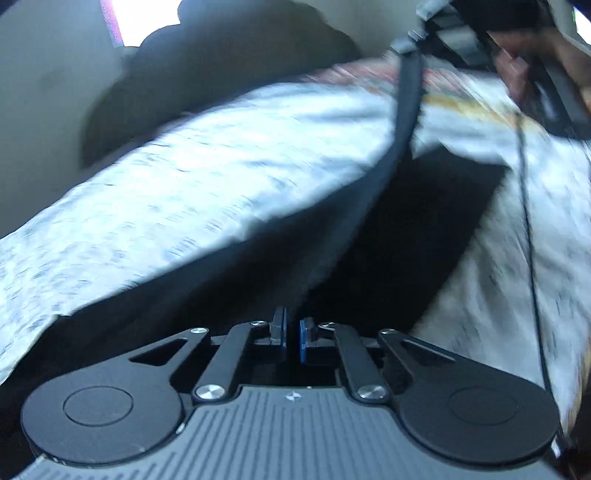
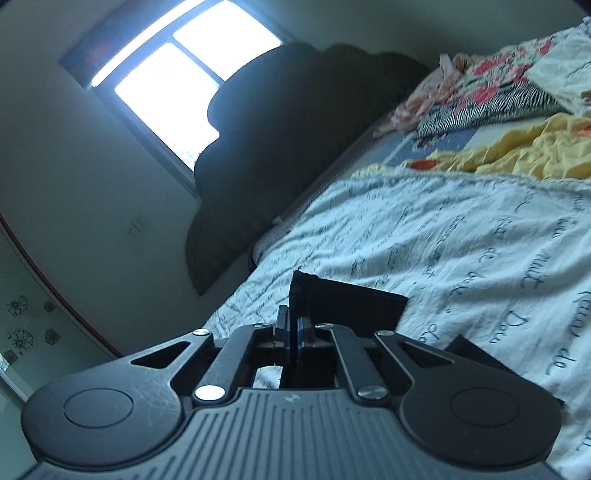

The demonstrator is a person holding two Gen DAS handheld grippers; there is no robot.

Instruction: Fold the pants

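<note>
The black pants are stretched over the white printed bedspread. My left gripper is shut on one edge of the pants, the cloth rising from between its blue pads. In the left wrist view the fabric runs up as a taut band to the other gripper at the top right. In the right wrist view my right gripper is shut on a corner of the pants, which stands up just past the pads.
The bedspread with script print covers the bed. A yellow cloth and floral clothes lie at the far end. A dark headboard and a bright window stand behind. A thin black cable hangs at right.
</note>
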